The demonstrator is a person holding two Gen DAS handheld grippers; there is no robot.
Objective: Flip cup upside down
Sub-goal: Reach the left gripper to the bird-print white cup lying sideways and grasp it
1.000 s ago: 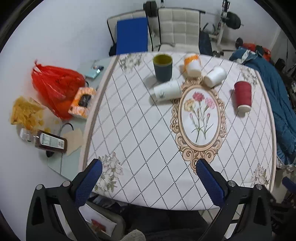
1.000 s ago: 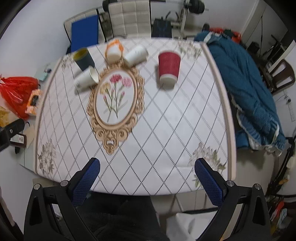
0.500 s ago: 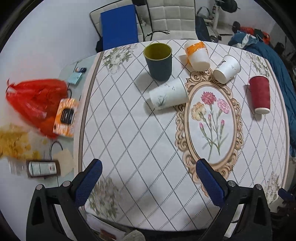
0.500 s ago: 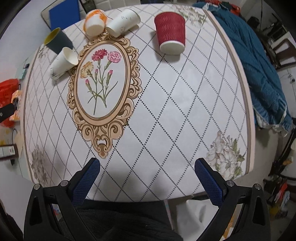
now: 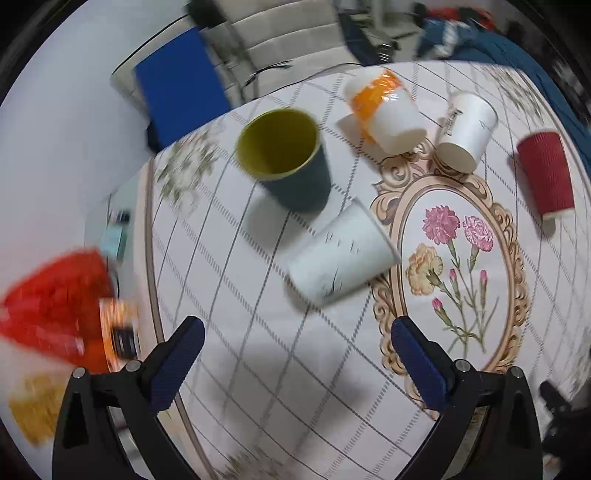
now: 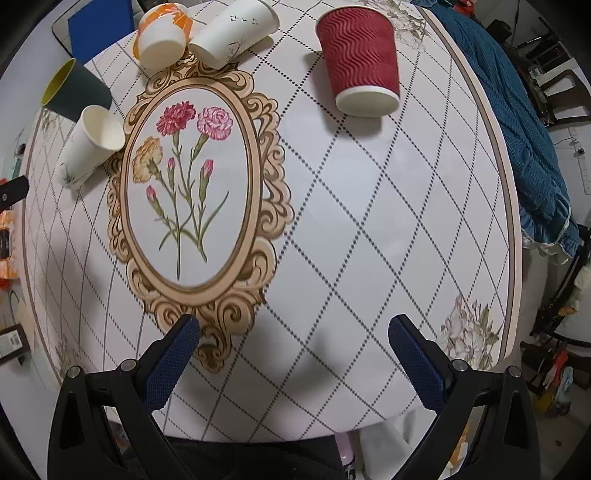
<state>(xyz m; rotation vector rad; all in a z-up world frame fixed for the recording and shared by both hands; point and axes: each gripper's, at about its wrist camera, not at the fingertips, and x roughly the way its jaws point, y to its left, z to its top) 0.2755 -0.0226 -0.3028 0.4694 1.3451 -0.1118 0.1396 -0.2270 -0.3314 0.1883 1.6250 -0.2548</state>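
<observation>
A dark teal cup with a yellow-green inside (image 5: pixel 288 162) (image 6: pixel 74 90) stands upright, mouth up, at the table's far left. A white paper cup (image 5: pixel 340 254) (image 6: pixel 92 144) lies on its side just in front of it. An orange-banded white cup (image 5: pixel 384 107) (image 6: pixel 162 33) and another white cup (image 5: pixel 465 129) (image 6: pixel 232 31) lie on their sides farther back. A red ribbed cup (image 5: pixel 546 173) (image 6: pixel 360 62) stands mouth down. My left gripper (image 5: pixel 295 339) is open and empty, short of the lying white cup. My right gripper (image 6: pixel 293 334) is open and empty over the table's near part.
The table (image 6: pixel 369 206) has a diamond-pattern cloth with an oval flower emblem (image 6: pixel 192 188). A red bag (image 5: pixel 55 302) and small items lie on the floor at left. A blue chair (image 5: pixel 177 85) stands behind the table. A blue blanket (image 6: pixel 517 122) hangs at right.
Both grippers have moved forward over the table toward the cups, which now look larger. The left view has swung toward the teal cup and lying white cup. No cup has moved.
</observation>
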